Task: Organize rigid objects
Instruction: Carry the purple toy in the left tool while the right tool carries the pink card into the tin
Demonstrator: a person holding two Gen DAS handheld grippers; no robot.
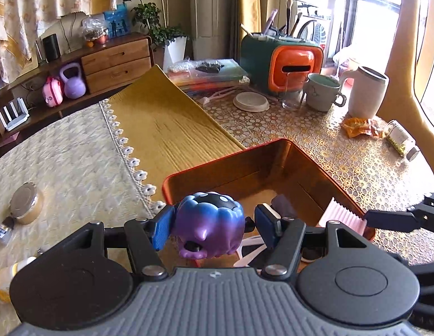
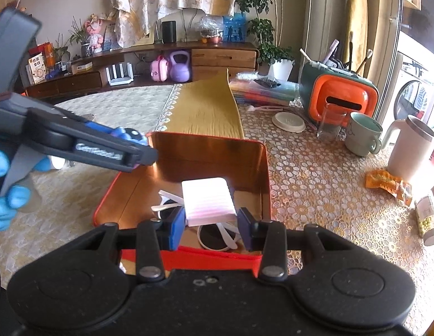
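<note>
An open red tin box (image 1: 225, 165) with a shiny copper inside stands on the lace-covered table; it also shows in the right wrist view (image 2: 261, 173). My left gripper (image 1: 211, 224) holds a purple and blue toy figure (image 1: 209, 224) over the box's near left corner; the right pad stands slightly off the toy. My right gripper (image 2: 212, 225) is shut on a pink ribbed block (image 2: 207, 200) above the box's near edge. A round black and white item (image 2: 214, 238) lies inside the box under the block.
On the table behind the box are an orange and green holder (image 1: 281, 61), a glass (image 1: 292, 92), a green mug (image 1: 323, 92), a white jug (image 1: 368, 92), a round lid (image 1: 250, 102), a snack wrapper (image 1: 359, 127) and a lying bottle (image 1: 401, 140). A yellow runner (image 1: 166, 128) hangs left.
</note>
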